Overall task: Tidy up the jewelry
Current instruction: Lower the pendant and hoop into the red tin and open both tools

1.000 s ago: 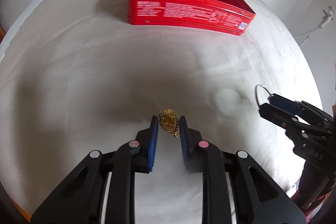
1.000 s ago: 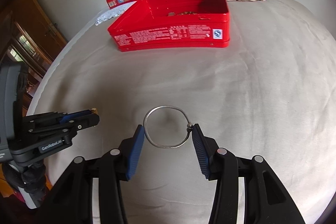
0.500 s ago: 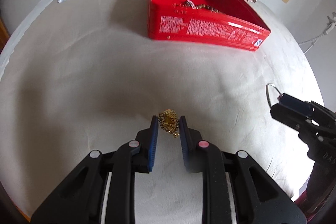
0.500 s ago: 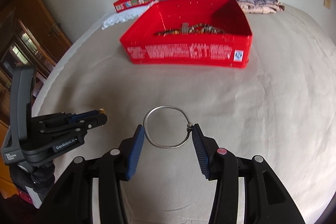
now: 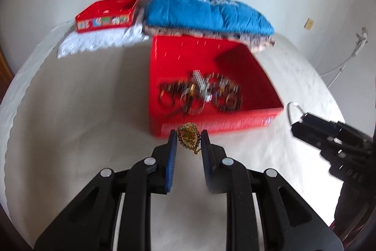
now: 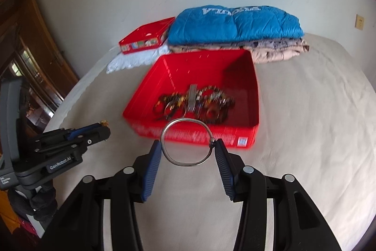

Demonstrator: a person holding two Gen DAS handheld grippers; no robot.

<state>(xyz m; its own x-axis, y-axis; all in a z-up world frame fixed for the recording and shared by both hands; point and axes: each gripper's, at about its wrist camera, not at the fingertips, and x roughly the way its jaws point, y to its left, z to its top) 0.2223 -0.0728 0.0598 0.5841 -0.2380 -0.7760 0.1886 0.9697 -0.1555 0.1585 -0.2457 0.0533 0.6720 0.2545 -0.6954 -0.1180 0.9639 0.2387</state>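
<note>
Red plastic, the box [image 5: 212, 124] sits on the bed [image 5: 70, 109] just ahead of both pairs of fingers, open at the top, with a blurred heap of jewelry [image 5: 199, 93] on its floor toward the near wall. The left gripper [image 5: 188, 137] has its blue-padded fingers [image 5: 171, 152] drawn narrow around a gold pendant [image 5: 188, 135], which sits between the fingertips, in front of the box's near wall in this view. The right gripper [image 6: 188, 149] holds its fingers [image 6: 152, 168] much wider, with a silver bangle [image 6: 186, 141] spanning the gap between them; the bangle's small ball clasp touches the right-hand fingertip, and its upper arc overlaps the box's near rim in the right wrist view. In the left view the right gripper [image 5: 298, 121] shows off to the right of the fingers with the bangle [image 5: 292, 109] at its tip, beside the box's corner. Beyond the box, a blue quilt [image 5: 206, 13] lies on folded cloth [image 6: 277, 51] against the wall, and to its left a smaller red box [image 5: 108, 13] rests on white lace [image 5: 98, 41].
</note>
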